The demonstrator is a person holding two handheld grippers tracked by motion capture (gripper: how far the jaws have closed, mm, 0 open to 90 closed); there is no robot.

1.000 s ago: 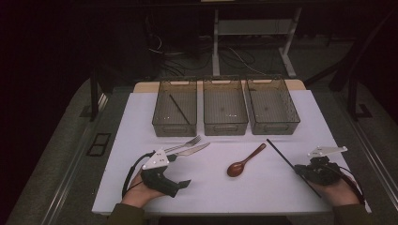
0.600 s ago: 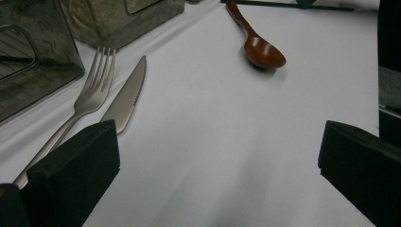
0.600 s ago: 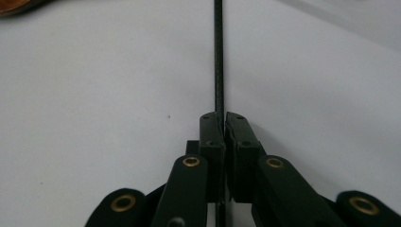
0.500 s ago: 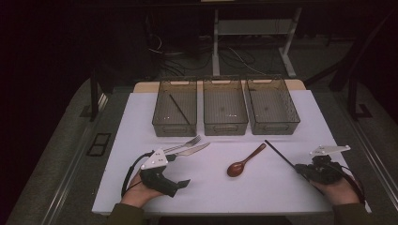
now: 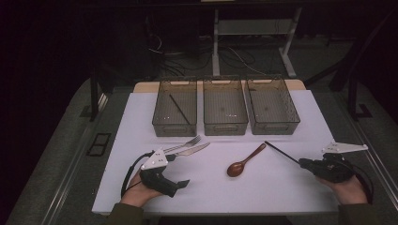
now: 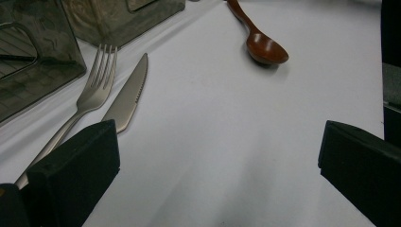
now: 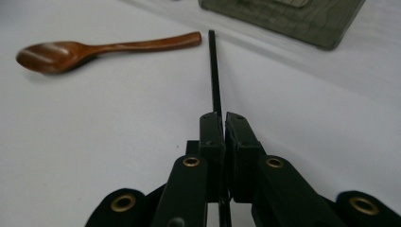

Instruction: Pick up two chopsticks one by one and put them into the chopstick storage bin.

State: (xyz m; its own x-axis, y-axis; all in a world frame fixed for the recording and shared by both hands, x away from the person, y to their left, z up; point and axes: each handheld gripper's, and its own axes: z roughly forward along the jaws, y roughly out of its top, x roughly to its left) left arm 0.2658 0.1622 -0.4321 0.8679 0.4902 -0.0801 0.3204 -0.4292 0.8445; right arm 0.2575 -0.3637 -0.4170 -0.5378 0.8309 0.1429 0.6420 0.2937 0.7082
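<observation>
The right gripper (image 7: 223,124) clamps a black chopstick (image 7: 213,71) near the tabletop's (image 5: 281,197) right edge, while the left gripper (image 6: 217,156) rests open over bare white surface.

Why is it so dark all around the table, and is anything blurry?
High view: light falls on the white table while the room behind stays black. Right gripper view: the wooden spoon is soft, the basket blurry. Left gripper view: the fork glints.

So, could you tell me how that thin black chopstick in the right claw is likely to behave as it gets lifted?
The black chopstick looks straight and rigid, so it probably won't droop. The right claw pinches it near one end, so the long free end may swing or pivot. Its slim, smooth look suggests it could slip if the grip loosens.
</observation>
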